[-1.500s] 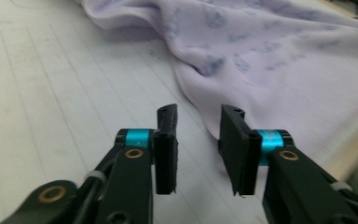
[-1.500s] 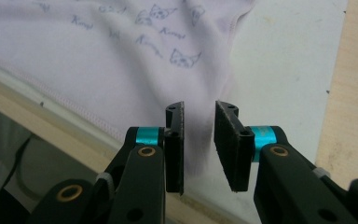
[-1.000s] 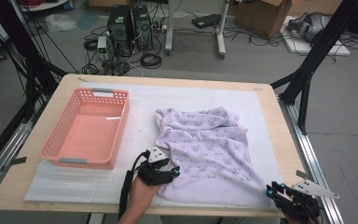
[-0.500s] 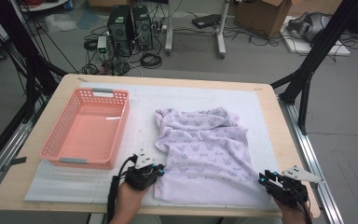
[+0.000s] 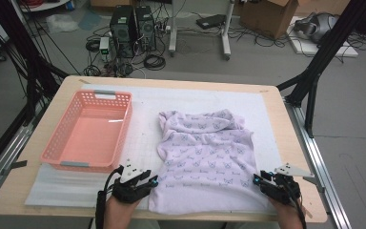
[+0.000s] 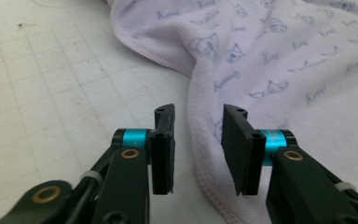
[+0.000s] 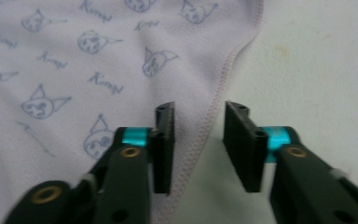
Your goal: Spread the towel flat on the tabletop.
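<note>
forearms [image 5: 124, 214] cut off below

1 towel [image 5: 205, 160], 1 basket [image 5: 86, 131], 2 grippers: left gripper [image 5: 147, 183], right gripper [image 5: 262, 181].

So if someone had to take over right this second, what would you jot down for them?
Left claw: open, its jaws have just been opening; the towel edge lies between them, ungripped.
Right claw: open, straddling the towel's other near edge.
Towel: spread on the white mat, far end bunched up.
Pink basket: beside the towel, nothing in it.
Done: both claws lined up at the near corners.
Left: probably grip both corners, fold, then put the towel in the basket.
</note>
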Tool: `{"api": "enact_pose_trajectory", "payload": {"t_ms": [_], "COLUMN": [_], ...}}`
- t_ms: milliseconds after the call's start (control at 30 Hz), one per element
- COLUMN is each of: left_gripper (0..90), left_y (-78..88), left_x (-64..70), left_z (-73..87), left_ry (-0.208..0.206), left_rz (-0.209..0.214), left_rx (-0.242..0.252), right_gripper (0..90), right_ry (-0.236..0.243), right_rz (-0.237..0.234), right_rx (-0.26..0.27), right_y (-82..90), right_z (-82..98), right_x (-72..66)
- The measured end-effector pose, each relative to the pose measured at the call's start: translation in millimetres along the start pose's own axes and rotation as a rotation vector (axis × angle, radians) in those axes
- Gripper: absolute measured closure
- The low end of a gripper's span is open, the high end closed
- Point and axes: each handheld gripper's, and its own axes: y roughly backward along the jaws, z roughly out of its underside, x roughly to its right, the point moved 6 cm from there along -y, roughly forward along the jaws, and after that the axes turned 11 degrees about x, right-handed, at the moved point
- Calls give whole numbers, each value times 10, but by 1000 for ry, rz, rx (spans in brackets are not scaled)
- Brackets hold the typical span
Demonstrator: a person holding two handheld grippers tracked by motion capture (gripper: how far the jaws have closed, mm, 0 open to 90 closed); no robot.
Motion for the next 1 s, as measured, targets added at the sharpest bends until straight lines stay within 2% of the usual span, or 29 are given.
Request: {"api": "enact_pose_trajectory", "payload": {"t_ms": [33, 67, 100, 133, 200, 233, 267, 300, 400, 433, 500, 633, 733, 800, 867, 900, 933, 1000], "left_gripper": [609, 605, 598, 599, 622, 622, 623, 625, 620, 616, 608, 582, 568, 572, 561, 557, 560, 639], "left_y": [-8, -17, -26, -33, -39, -47, -61, -79, -177, -223, -339, -605, -737, -818, -881, -895, -907, -912], "left_x": [-19, -33, -44, -57, -70, -73, -75, -79, -72, -61, -40, -8, 79, 162, 250, 272, 296, 318], "left_z": [5, 6, 3, -4, -23, -31, -38, -46, -87, -99, -124, -174, -214, -214, -213, -213, -214, -207], "left_ry": [6, 11, 16, 11, 4, 8, 13, 18, 50, 54, 47, 65, 93, 88, 49, 33, 8, -55], "left_rz": [4, 3, 1, -7, -12, -11, -8, -4, 16, 27, 37, 59, 88, 90, 82, 73, 57, 3], "left_rx": [1, 2, 3, 7, 16, 19, 21, 20, 19, 8, -15, -70, -68, -70, -66, -64, -66, -68], "right_gripper": [816, 838, 860, 876, 877, 876, 876, 875, 838, 788, 745, 720, 692, 684, 678, 678, 674, 672], "right_ry": [15, 24, 54, 91, 147, 125, 79, 61, 38, 35, 13, 9, 1, -5, -26, -19, -16, -24], "right_rz": [-21, -30, -16, 19, 129, 147, 139, 142, 132, 128, 109, 79, 70, 65, 60, 57, 55, 48], "right_rx": [-7, -13, -25, -37, -53, -49, -43, -30, -10, 6, 32, 52, 61, 68, 82, 86, 87, 89], "right_y": [1, 11, 31, 68, 171, 227, 278, 321, 368, 369, 368, 354, 354, 360, 371, 373, 376, 374], "right_z": [-5, -5, -8, -16, -19, -7, 13, 30, 48, 33, -2, -40, -59, -69, -86, -93, -97, -101], "right_x": [-9, -17, -5, 26, 146, 208, 257, 294, 297, 288, 264, 213, 205, 218, 225, 230, 228, 212]}}
